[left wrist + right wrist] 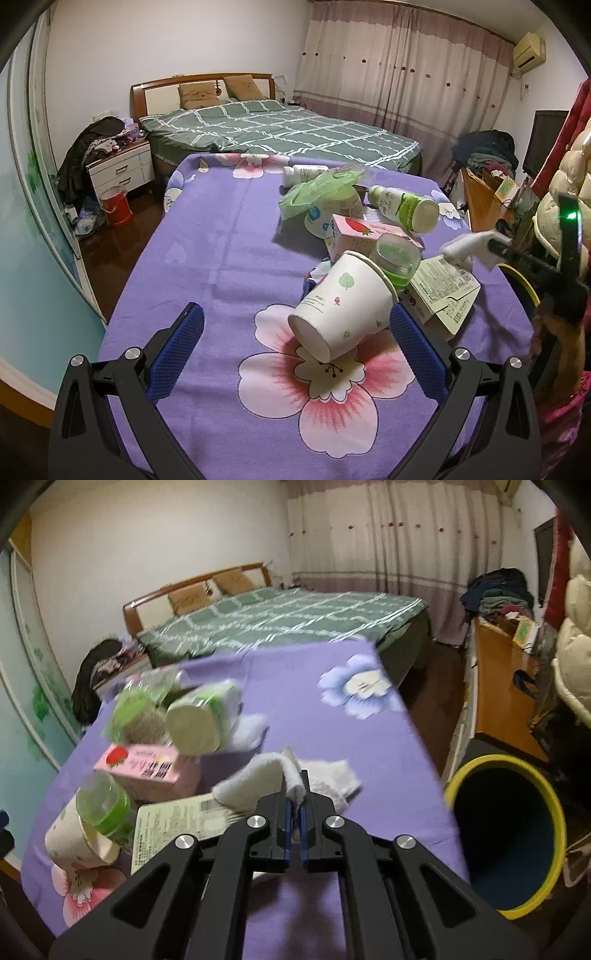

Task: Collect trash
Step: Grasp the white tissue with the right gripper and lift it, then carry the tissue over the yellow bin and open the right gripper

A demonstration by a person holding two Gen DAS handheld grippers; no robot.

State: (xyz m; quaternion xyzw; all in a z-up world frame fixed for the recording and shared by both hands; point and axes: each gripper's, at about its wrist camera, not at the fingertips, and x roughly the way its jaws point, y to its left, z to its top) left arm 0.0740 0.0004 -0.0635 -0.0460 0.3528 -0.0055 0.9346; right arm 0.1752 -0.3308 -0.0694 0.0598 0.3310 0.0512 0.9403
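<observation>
- Our right claw point(294, 805) is pressed together on a crumpled white tissue point(258, 775), pinching it at a fold near its middle; the rest hangs loose on both sides of the jaws.
- The tissue sits at the right part of the purple flowered counter point(332, 738), just beyond the flattened paper carton point(173, 812), and it looks barely clear of the cloth.
- To do this step well, we judge we should lift straight up first so the loose flaps clear the carton, then carry it right, over the yellow-rimmed bin point(517, 834) beside the counter, and only let go well inside the rim.
- The tissue has no firm long axis; its bulk spreads crosswise to our jaws, left flap fuller than the right.
- Our left claw point(295, 332) is spread wide and holds nothing, framing the paper cup point(343, 306).
- That cup lies tipped on its side, base toward us, open mouth pointing away and to the right, with a green-lidded jar point(397, 258) at its rim.
</observation>
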